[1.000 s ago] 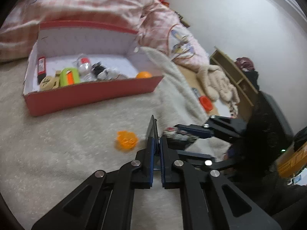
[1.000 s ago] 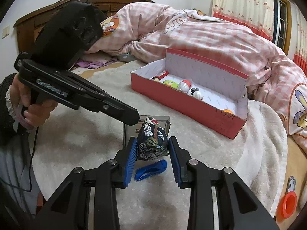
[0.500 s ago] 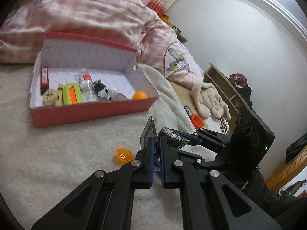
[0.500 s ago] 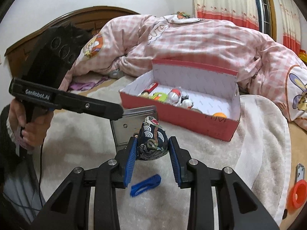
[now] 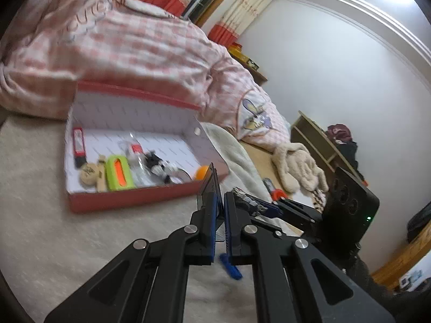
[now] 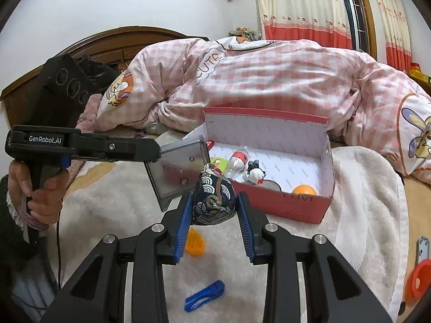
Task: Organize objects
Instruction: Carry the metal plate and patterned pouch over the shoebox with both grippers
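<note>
**Both claws loaded above the bed, red box just beyond**

The red box sits open on the cream blanket that covers the bed, its white-lined lid standing up behind it against the pink checked duvet. Inside lie an orange ball in the near right corner, a small black-and-white figure, a little clear bottle with a red label, a green case with an orange centre, a round wooden piece and a red-and-black stick against the left wall.

The right claw is clenched on a dark blue pouch printed with white wave patterns; its blue pads press the pouch's two sides, and the pouch hangs clear of the blanket, in front of the box's near wall.

The left claw is clamped tight on a thin grey metal plate, gripped by one edge. In the right wrist view the plate is held out from the left, tilted, its far corner overlapping the left end of the box, with a hand around the claw's handle. Plate and pouch are just beside each other.

On the blanket below the claws lie an orange plastic piece and, nearer, a blue clip. An orange-red ring sits on the bare wood at the right edge, off the blanket, and a beige plush toy lies further along that side.
</note>
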